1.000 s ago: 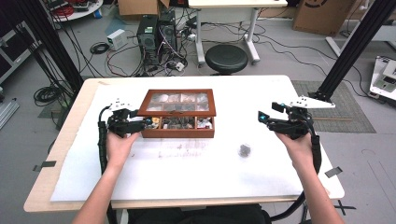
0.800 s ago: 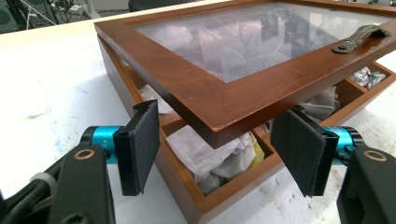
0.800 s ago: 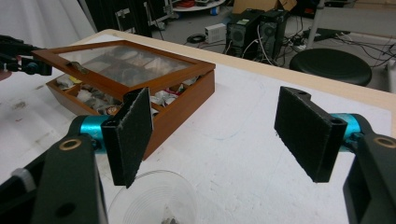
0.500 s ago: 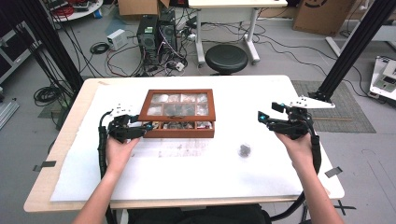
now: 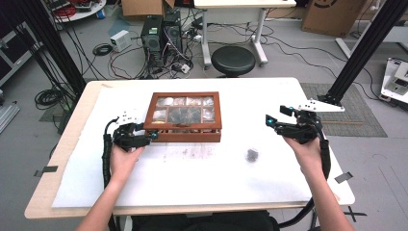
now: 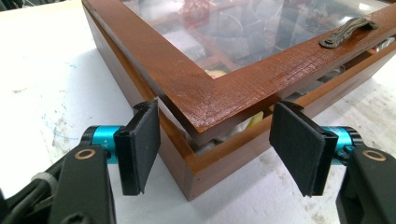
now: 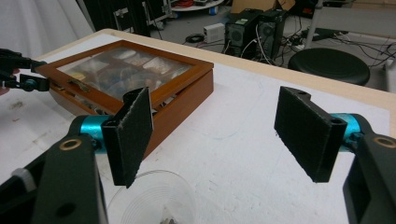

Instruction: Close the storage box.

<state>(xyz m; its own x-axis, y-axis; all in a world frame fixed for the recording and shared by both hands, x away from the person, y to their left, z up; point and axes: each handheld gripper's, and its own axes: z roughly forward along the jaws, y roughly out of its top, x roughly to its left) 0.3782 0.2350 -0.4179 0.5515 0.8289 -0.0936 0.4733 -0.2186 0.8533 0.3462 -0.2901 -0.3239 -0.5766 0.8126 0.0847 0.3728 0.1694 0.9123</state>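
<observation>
Your left gripper [image 5: 153, 135] had crept from just beside the box to its near left corner since the earlier frames, while your right gripper [image 5: 267, 120] had kept its place out over the right side of the desk [image 5: 269, 187]. Nearest to you, your left hand [image 5: 123, 159] lay on the white desk cover and your right hand [image 5: 304, 150] was raised beyond a small clear dish [image 5: 251, 155] with a dark bit in it. In the left gripper view, the left gripper [image 6: 214, 140] stood wide open, its two black pads [image 6: 144, 140] set either side of the corner of the wooden box [image 6: 201, 168]; the left pad sat very close to the box's side wall, though whether it touched I could not tell, and the right pad stood clear of the front. The glass lid [image 6: 210, 93] was lifted slightly at that corner, showing a gap over the contents, and its small metal handle [image 6: 348, 31] lay farther along the front edge. In the right gripper view, the right gripper [image 7: 215, 133] was also wide open and held nothing, hovering above the dish [image 7: 154, 200], with the box [image 7: 140, 79] well apart beyond it. Behind the desk stood a black stool [image 5: 234, 59] and computer towers [image 5: 161, 31] among cables.
</observation>
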